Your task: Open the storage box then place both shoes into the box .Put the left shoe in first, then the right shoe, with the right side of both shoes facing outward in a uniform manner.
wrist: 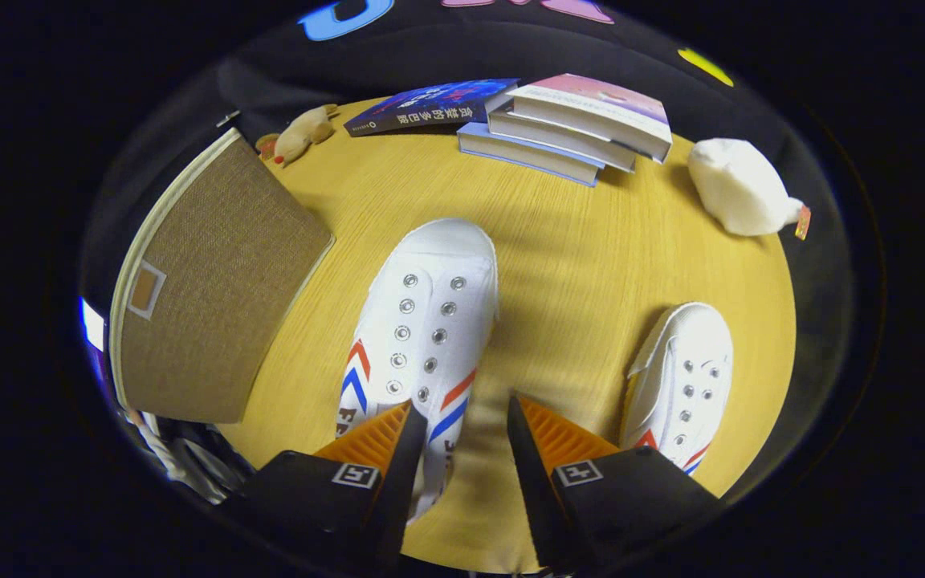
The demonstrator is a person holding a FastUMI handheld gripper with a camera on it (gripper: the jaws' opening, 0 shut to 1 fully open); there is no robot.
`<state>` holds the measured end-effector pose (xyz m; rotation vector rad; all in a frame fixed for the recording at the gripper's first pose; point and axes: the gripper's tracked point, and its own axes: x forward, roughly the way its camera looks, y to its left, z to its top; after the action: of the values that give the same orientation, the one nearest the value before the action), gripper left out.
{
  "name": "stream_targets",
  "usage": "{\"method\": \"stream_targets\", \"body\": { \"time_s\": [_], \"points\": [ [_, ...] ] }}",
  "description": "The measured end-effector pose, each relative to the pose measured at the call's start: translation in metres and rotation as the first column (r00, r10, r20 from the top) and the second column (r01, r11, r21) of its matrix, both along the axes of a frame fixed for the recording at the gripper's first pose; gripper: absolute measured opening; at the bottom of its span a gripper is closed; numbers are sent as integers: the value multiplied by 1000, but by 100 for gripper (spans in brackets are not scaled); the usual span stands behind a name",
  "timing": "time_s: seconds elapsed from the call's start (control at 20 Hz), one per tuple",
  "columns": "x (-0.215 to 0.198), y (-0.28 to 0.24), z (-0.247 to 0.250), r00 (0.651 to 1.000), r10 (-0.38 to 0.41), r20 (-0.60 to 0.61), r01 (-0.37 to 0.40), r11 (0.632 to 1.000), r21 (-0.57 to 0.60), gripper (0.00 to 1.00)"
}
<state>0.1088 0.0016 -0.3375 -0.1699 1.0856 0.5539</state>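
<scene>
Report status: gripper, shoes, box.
Gripper open, over nearer shoe. Second shoe on table beside it. Storage box lid shut. Nothing blocking.

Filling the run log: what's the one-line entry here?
hand-held gripper: open, over near shoe | second shoe: on table | storage box: lid closed

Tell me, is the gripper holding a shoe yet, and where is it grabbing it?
Nothing is held. The gripper is open above the nearer shoe, neither finger pressing on it.
</scene>
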Motion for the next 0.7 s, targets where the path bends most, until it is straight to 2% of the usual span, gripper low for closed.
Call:
{"method": "stream_targets", "body": {
  "time_s": [0.05, 0.2, 0.35, 0.4, 0.45, 0.7],
  "points": [
    [-2, 2, 0, 1000, -6, -21, 7, 1000, 23, 58],
    [-6, 8, 1, 997, -37, -63, 41, 997, 59, 24],
    [-6, 8, 4, 997, -49, -59, 52, 997, 54, 16],
    [-6, 8, 2, 998, -41, -46, 43, 998, 54, 9],
    [-6, 7, 5, 999, -35, -40, 38, 998, 54, 7],
    [-7, 7, 6, 992, -102, -69, 109, 989, 98, 5]
  ]
}}
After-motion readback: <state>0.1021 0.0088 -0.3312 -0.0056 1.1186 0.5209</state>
